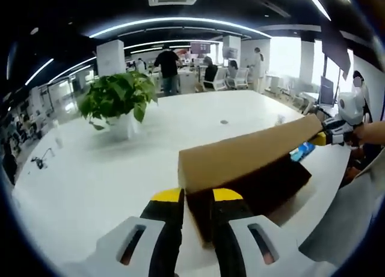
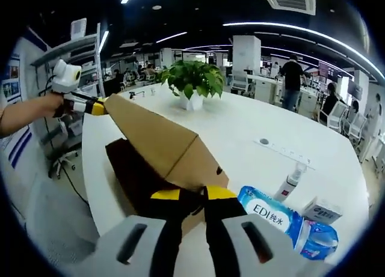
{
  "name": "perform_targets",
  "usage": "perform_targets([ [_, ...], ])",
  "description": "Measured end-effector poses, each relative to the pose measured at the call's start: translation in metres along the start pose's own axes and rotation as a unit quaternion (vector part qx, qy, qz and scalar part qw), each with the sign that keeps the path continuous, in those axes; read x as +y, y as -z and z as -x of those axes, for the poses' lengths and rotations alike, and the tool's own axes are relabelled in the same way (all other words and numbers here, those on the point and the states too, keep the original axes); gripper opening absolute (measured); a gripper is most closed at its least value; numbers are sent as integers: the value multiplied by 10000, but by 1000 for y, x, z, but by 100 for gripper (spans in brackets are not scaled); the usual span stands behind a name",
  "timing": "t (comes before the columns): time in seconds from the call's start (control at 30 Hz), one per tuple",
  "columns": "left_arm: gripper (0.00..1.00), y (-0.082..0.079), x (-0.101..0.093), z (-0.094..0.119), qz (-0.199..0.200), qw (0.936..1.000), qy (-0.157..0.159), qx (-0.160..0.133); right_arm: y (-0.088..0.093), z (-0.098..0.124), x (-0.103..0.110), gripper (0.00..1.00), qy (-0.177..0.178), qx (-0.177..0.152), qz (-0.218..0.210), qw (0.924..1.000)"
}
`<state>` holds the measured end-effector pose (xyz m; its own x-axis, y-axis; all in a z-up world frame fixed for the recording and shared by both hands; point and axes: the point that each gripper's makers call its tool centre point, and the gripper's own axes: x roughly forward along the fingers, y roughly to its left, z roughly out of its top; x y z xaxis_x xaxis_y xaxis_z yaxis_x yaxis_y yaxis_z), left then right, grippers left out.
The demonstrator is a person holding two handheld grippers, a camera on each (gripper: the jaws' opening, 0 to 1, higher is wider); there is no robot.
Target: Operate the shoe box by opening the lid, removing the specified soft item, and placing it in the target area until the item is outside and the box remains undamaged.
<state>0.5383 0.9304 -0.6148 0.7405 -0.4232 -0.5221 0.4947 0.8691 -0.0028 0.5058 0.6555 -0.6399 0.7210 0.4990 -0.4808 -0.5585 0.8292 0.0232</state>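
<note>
I cannot see inside the shoe box point(image 1: 252, 187): its raised lid point(image 1: 246, 154) covers the opening, and only dark shadow shows beneath. In the right gripper view, my right gripper point(image 2: 191, 196) hides the lid's near corner. The label on the blue packet point(image 2: 271, 216) is partly readable. The far people point(image 1: 166, 65) are too small to make out.
</note>
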Motion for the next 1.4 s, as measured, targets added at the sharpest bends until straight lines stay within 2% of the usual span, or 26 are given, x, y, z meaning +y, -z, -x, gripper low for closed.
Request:
perform_targets([
  [0.4, 19, 26, -10, 2, -174, 9993, 153, 278, 19, -1, 17, 22, -296, 96, 162, 9994],
  [0.83, 23, 57, -16, -1, -172, 9976, 297, 594, 41, -1, 34, 32, -614, 238, 257, 9975],
  [1.4, 27, 80, -22, -7, -221, 9954, 389, 852, 57, -1, 46, 37, -780, 369, 446, 9953],
])
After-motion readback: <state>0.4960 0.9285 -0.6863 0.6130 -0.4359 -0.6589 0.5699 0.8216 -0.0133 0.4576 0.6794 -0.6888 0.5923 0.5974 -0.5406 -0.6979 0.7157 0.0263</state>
